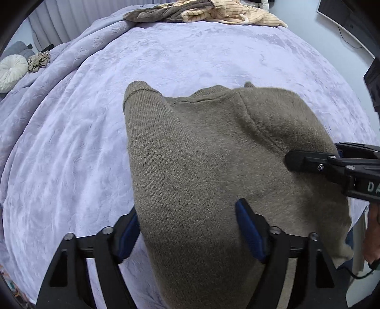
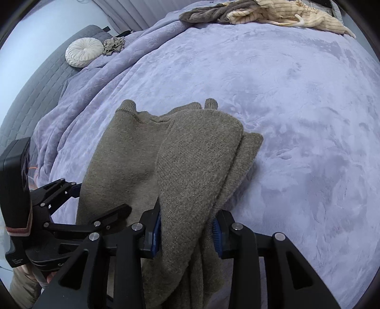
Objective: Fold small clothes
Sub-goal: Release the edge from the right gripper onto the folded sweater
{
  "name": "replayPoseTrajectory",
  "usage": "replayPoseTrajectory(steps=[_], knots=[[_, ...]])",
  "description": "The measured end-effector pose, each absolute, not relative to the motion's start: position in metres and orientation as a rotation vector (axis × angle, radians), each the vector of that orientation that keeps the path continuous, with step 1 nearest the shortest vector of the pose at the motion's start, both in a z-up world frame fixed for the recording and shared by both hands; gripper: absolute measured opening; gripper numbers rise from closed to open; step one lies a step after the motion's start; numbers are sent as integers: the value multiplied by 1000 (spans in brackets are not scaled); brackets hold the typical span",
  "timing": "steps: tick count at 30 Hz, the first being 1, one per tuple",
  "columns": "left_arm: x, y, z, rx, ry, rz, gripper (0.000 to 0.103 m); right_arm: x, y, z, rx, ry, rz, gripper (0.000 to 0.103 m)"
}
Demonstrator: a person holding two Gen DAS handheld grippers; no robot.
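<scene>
Olive sweater (image 1: 213,154) laid on lavender bedspread (image 1: 71,142) for folding: left gripper (image 1: 190,230) spread, straddling the hem; right gripper (image 2: 187,233) apparently pinching bunched knit (contact partly hidden).

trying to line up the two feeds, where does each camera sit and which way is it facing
Left wrist: sits on the left gripper, looking steeply down along its open blue pads at the olive sweater on the lavender blanket; the right gripper enters from the right edge.
Right wrist: sits on the right gripper, looking down at the sweater bunched between its pads; the left gripper and a hand show at lower left.
Shared: sweater, blanket, the clothes pile at the far edge, the round white cushion.
</scene>
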State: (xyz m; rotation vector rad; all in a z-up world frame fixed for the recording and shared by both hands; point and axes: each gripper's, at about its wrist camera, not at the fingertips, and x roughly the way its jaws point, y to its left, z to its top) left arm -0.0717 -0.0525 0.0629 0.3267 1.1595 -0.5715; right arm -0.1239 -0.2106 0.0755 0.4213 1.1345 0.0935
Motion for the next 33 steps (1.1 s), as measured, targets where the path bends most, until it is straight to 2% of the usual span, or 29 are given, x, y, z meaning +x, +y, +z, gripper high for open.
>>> replayPoseTrajectory(steps=[2,4,8,16,21,26,33], knots=[[-69,-47,59,322,1154,-542,100,-122,-219,65,451,1143,89,56],[-64,-43,60,309,1157,-538,102,-123,-228,58,490,1143,94,66],[-65,-37,66,308,1154,-528,102,-130,-232,66,489,1130,69,67],[-74,-29,86,319,1081,-478,102,-151,-190,138,213,932,180,68],[-70,-28,73,325,1112,-458,102,-125,-174,107,191,1003,299,69],[-68,-30,66,325,1120,-475,102,-99,-204,65,250,1055,252,68],[-50,-24,75,231,1137,-476,103,-97,-204,73,206,1055,250,68]])
